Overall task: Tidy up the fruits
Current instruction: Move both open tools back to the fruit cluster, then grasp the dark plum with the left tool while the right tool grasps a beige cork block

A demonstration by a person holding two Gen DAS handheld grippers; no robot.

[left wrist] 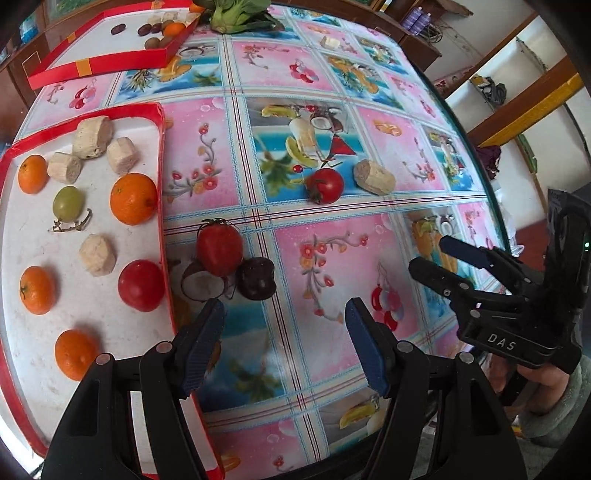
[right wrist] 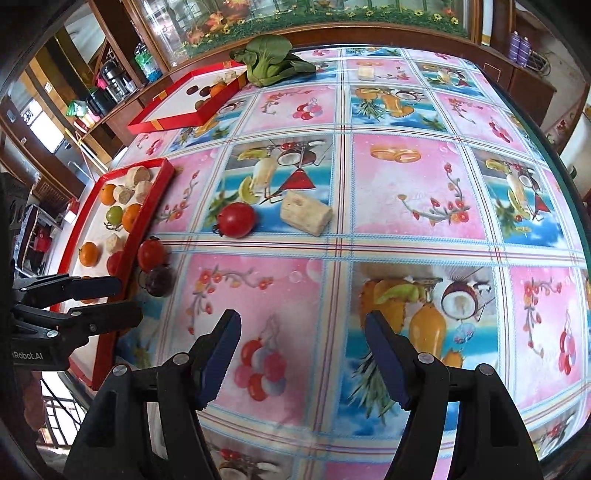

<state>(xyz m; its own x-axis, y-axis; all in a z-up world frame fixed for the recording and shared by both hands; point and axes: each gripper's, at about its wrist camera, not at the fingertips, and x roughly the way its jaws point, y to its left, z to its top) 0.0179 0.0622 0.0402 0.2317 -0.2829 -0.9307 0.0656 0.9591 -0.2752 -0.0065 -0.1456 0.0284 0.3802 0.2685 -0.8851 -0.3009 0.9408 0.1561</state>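
A near red tray [left wrist: 161,155] [right wrist: 168,177] at the left holds oranges [left wrist: 133,198], a green grape [left wrist: 67,203], a red tomato [left wrist: 141,285] and several beige chunks [left wrist: 98,254]. On the tablecloth beside its edge lie a tomato [left wrist: 219,248] [right wrist: 151,254] and a dark plum [left wrist: 256,277] [right wrist: 159,280]. Farther out lie another tomato [left wrist: 325,185] [right wrist: 236,219] and a beige chunk [left wrist: 375,176] [right wrist: 304,213]. My left gripper [left wrist: 284,343] is open and empty just short of the plum. My right gripper [right wrist: 303,354] is open and empty; it also shows in the left wrist view [left wrist: 428,254].
A second red tray [left wrist: 99,68] [right wrist: 166,123] with fruit and chunks sits at the far left. A leafy green vegetable [left wrist: 236,14] [right wrist: 273,61] lies at the far edge. A small beige piece [right wrist: 366,72] lies far back. The table edge [left wrist: 491,184] runs along the right.
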